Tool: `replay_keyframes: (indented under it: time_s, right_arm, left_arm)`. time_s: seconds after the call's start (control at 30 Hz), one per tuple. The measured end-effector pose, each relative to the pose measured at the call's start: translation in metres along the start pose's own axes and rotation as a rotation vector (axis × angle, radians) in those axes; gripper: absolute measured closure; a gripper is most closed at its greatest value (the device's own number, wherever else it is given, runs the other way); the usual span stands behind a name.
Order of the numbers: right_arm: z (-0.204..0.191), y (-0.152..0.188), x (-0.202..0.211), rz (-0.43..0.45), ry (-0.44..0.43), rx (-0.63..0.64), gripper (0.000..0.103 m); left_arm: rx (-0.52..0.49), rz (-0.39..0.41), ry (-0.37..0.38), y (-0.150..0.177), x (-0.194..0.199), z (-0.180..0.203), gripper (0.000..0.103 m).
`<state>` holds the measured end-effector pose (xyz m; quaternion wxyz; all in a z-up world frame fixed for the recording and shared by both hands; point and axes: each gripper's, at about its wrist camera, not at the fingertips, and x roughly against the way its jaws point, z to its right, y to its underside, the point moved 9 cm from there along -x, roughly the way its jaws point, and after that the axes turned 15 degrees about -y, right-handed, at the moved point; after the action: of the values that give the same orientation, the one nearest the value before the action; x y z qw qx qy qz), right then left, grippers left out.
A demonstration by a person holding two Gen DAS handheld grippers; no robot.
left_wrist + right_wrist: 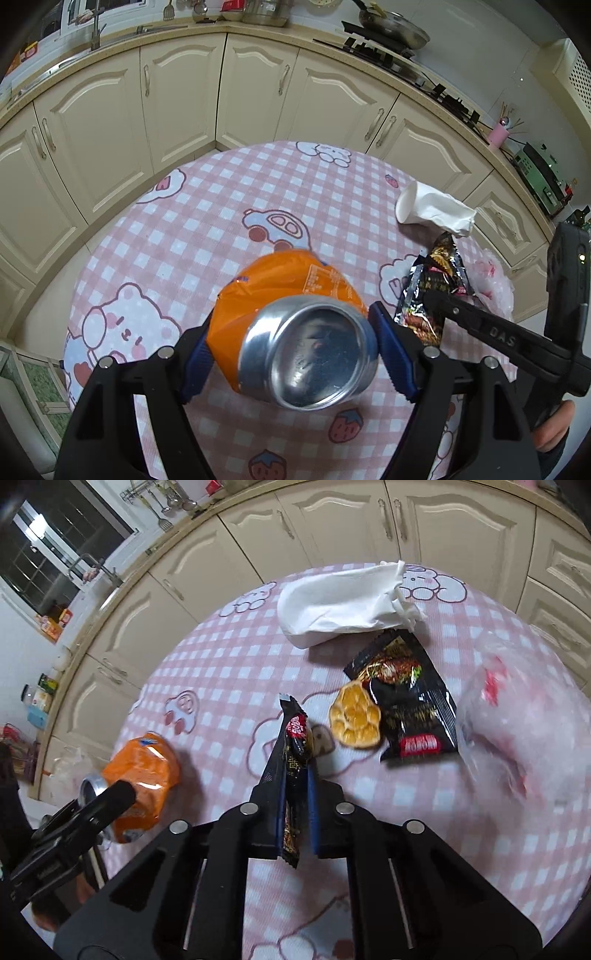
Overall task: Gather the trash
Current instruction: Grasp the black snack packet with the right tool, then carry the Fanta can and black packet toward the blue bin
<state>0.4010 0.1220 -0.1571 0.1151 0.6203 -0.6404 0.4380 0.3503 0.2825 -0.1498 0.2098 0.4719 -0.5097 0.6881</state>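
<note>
A crushed orange can fills the middle of the left wrist view, bottom toward the camera. My left gripper is shut on it, blue pads pressing its sides. The right wrist view shows that can and the left gripper at the lower left. My right gripper is shut on a slim black snack wrapper that sticks out past its tips. On the pink checked tablecloth beyond lie a black snack packet, an orange dried slice and crumpled white paper.
A clear plastic bag lies at the table's right side. Cream cabinets curve around the round table's far edge, with a sink and a stove with a pan on the counter. A hand holds the right gripper's handle.
</note>
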Motion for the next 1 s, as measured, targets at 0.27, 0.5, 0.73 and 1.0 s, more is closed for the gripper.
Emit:
replay_keyframes:
  time_s: [0.27, 0.5, 0.73, 1.0]
  right_arm:
    - [-0.011, 0.013, 0.036, 0.045, -0.025, 0.014, 0.093]
    - [-0.008, 0.022, 0.067, 0.082, -0.02, 0.016, 0.093]
    - [0.002, 0.032, 0.083, 0.103, -0.016, -0.014, 0.093]
    - [0.013, 0.047, 0.122, 0.166, -0.022, -0.035, 0.093]
  left_arm:
    - [-0.038, -0.032, 0.015, 0.016, 0.012, 0.019, 0.074]
    - [-0.035, -0.033, 0.008, 0.026, 0.015, 0.025, 0.075]
    - [-0.049, -0.021, -0.021, 0.034, 0.022, 0.026, 0.079]
    - [-0.112, 0.046, 0.005, 0.038, 0.059, 0.058, 0.079]
